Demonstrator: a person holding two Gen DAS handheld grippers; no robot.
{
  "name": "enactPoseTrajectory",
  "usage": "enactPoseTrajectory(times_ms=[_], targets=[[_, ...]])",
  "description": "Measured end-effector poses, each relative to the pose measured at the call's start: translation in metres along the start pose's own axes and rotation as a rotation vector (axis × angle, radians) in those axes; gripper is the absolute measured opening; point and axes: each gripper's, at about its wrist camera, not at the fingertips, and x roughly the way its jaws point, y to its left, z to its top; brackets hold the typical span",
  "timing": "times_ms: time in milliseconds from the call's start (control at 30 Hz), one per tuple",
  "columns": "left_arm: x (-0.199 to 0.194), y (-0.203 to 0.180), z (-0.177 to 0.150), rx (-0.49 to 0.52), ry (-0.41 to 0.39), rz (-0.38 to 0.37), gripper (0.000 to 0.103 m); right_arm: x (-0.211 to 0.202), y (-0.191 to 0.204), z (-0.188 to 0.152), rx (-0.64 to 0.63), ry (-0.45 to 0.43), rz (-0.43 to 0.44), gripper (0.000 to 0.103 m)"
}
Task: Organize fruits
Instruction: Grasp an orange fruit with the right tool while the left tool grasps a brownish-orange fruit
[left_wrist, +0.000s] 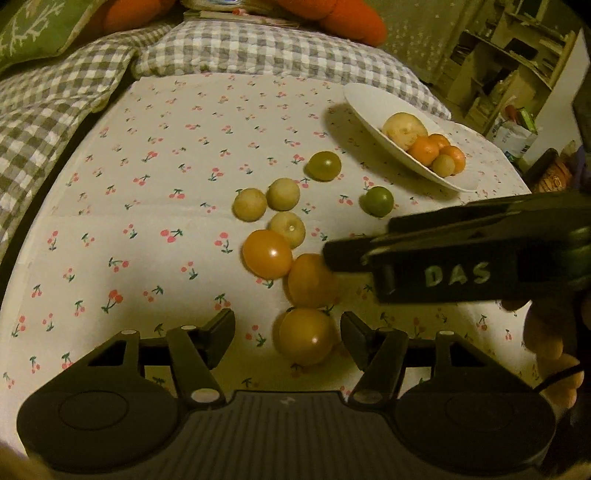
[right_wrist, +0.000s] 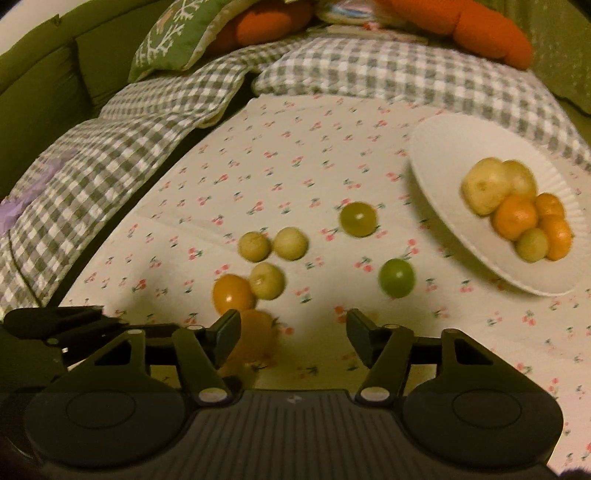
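Observation:
Several loose fruits lie on the cherry-print cloth (left_wrist: 147, 221): three orange ones (left_wrist: 266, 253), three pale yellow ones (left_wrist: 249, 204) and two green ones (left_wrist: 376, 200). A white plate (left_wrist: 364, 99) at the right holds several yellow and orange fruits (left_wrist: 424, 149). My left gripper (left_wrist: 287, 334) is open, with an orange fruit (left_wrist: 306, 335) between its fingers, not gripped. My right gripper (right_wrist: 293, 338) is open and empty; an orange fruit (right_wrist: 255, 338) lies by its left finger. In the left wrist view the right gripper's body (left_wrist: 461, 258) reaches in from the right over the middle orange fruit (left_wrist: 310, 280).
Grey checked cushions (right_wrist: 147, 122) border the cloth at the back and left. A green pillow (right_wrist: 177, 40) and an orange plush (right_wrist: 480, 29) lie behind them. Shelves (left_wrist: 517, 66) stand at the far right. The plate also shows in the right wrist view (right_wrist: 443, 147).

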Motion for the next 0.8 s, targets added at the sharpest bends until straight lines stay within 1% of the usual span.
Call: enactPoseTrajectory(times_ms=[67, 100, 200, 300, 400, 467, 633, 700, 800], targets=[[0.001, -0.003, -0.001, 0.015, 0.0, -0.013, 0.052, 0.003, 0.002, -0.002, -0.004, 0.011, 0.013, 0.053], [0.002, -0.004, -0.001, 0.023, -0.001, -0.016, 0.05, 0.004, 0.004, -0.002, -0.007, 0.017, 0.018, 0.052], [0.006, -0.007, -0.003, 0.046, 0.005, -0.016, 0.044, 0.005, 0.007, -0.003, -0.005, 0.023, 0.048, 0.048], [0.008, -0.009, -0.003, 0.064, 0.001, -0.008, 0.041, 0.007, 0.011, -0.004, -0.016, 0.028, 0.065, 0.044], [0.009, -0.009, -0.003, 0.066, -0.001, -0.005, 0.038, 0.009, 0.013, -0.007, -0.029, 0.038, 0.082, 0.041], [0.01, -0.009, -0.003, 0.07, -0.004, 0.003, 0.034, 0.01, 0.015, -0.008, -0.033, 0.04, 0.094, 0.036], [0.01, -0.009, -0.003, 0.079, -0.009, 0.008, 0.026, 0.011, 0.017, -0.007, -0.045, 0.034, 0.105, 0.03], [0.01, -0.009, -0.003, 0.083, -0.01, 0.01, 0.023, 0.012, 0.017, -0.007, -0.045, 0.033, 0.106, 0.029], [0.01, -0.009, -0.003, 0.088, -0.01, 0.011, 0.022, 0.013, 0.019, -0.007, -0.047, 0.027, 0.103, 0.028]])
